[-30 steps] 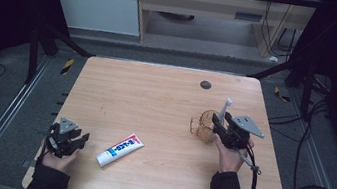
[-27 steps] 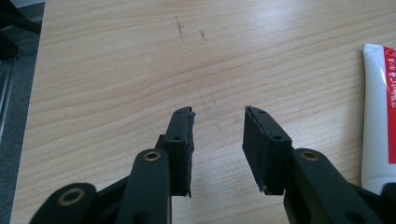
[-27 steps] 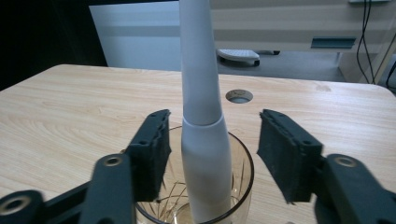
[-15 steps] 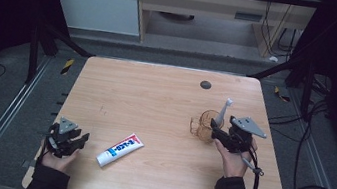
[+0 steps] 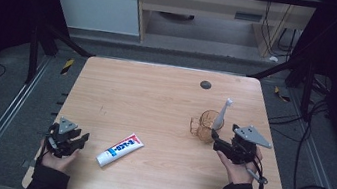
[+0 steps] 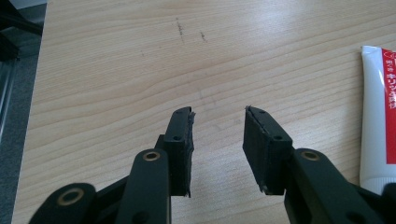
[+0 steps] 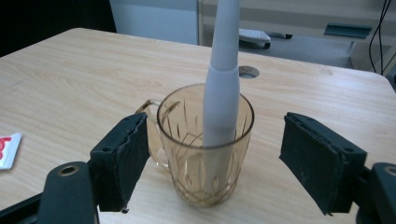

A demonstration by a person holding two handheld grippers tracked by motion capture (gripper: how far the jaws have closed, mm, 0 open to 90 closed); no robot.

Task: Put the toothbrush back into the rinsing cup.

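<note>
An amber cut-glass mug stands on the right side of the wooden table, with a white toothbrush leaning upright in it. My right gripper sits just in front of the mug. Its jaws have just been opening and now stand wide on either side of the glass, with a gap on both sides. A white and red toothpaste tube lies flat at the front left. My left gripper rests left of the tube, open with bare table between its pads.
A round dark cable hole sits in the table behind the mug. Metal frame rails run along both sides of the table, and cables lie on the floor at the right. The tube's end shows at the left of the right gripper view.
The right gripper's jaws have spread apart and the hand has drawn back from the mug toward the table's front right. The mug, toothbrush, tube and left gripper have stayed put.
</note>
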